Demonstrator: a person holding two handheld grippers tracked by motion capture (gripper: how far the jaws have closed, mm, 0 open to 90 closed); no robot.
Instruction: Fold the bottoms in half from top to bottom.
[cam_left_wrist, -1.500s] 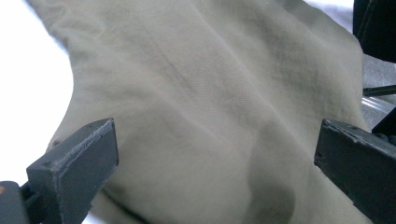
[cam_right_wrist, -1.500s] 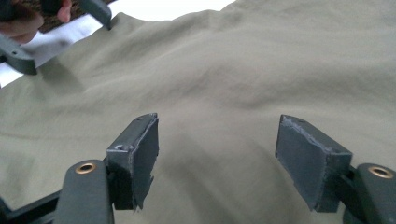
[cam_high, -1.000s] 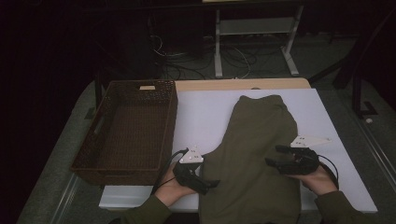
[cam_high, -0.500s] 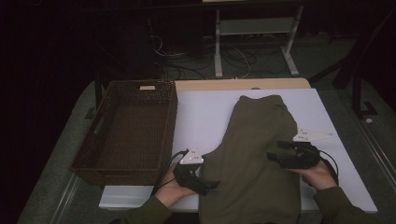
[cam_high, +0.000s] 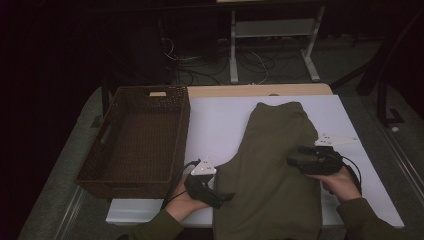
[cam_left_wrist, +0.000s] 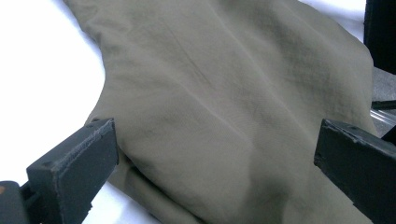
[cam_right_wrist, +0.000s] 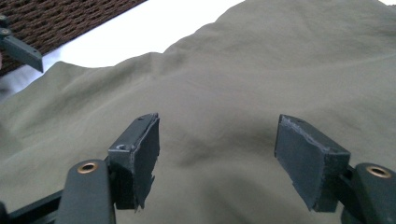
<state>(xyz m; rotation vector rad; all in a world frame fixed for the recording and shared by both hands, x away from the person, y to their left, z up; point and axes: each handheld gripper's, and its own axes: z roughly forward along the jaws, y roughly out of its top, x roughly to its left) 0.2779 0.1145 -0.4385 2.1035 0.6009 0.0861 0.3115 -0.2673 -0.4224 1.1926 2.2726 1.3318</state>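
an olive-green garment (cam_high: 277, 165) lies spread on the white counter (cam_high: 215, 120), running from the far middle of the surface down to the near edge, where it widens and hangs over. a brown wicker basket (cam_high: 137, 140) sits on the counter's left side, just beside the garment's narrower far part but apart from it.

the left tongs (cam_high: 220, 198) rest at the garment's near left edge, held by the person's left hand (cam_high: 182, 202), with a black cable looping back from them. in the left gripper view the left tongs (cam_left_wrist: 215, 154) are spread wide, one jaw sitting at the cloth's edge where it meets the white surface, the other over the cloth on the far side; nothing is pinched between them.

the right tongs (cam_high: 295, 161) sit over the garment's right side, gripped by the right hand (cam_high: 342, 180), the grey three-cornered plate on top. in the right gripper view the right tongs (cam_right_wrist: 217, 144) are also spread, both jaws low above the wrinkled fabric, with the basket's weave and a strip of white counter beyond.
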